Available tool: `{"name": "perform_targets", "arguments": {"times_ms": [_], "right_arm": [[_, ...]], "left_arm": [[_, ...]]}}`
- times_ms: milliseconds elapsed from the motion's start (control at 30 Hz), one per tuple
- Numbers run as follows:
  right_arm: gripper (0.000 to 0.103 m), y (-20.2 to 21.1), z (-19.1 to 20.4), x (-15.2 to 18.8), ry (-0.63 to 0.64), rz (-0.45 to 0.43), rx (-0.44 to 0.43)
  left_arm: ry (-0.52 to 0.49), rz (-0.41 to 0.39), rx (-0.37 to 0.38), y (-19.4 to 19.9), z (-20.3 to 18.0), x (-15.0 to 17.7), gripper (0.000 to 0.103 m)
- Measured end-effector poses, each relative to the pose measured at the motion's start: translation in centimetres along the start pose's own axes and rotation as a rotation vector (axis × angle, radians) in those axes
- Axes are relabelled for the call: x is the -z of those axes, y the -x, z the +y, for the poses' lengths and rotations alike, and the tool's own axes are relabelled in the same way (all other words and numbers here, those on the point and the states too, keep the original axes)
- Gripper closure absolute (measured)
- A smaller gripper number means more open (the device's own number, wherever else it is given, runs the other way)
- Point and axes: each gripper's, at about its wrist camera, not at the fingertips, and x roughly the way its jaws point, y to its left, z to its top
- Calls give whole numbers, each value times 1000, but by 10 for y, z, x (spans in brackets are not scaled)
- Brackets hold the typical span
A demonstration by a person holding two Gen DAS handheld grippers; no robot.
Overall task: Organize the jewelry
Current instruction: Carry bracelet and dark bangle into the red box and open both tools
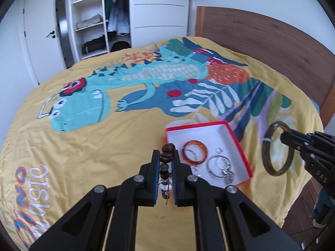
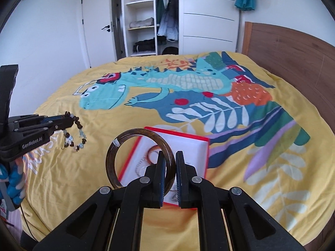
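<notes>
My left gripper (image 1: pixel 165 156) pinches the beaded bracelet (image 1: pixel 166 163); my right gripper (image 2: pixel 168 163) pinches the dark bangle (image 2: pixel 139 159). The red box (image 1: pixel 240 146) at lower centre holds several pieces; these two remain unplaced.

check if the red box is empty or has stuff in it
Not empty: the open red box holds an orange bangle and silver rings.
</notes>
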Motion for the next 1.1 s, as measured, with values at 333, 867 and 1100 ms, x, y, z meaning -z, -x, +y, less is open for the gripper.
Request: {"name": "perform_targets", "arguments": {"times_ms": [333, 867, 1100], "right_arm": [[94, -64, -37, 0, -47, 46, -2], [93, -186, -29, 10, -46, 185, -46], [93, -220, -30, 18, -46, 267, -14]], "left_arm": [[-43, 127, 112, -78, -60, 11, 94], [6, 315, 155, -174, -48, 55, 94], [40, 341, 145, -189, -32, 66, 93]]}}
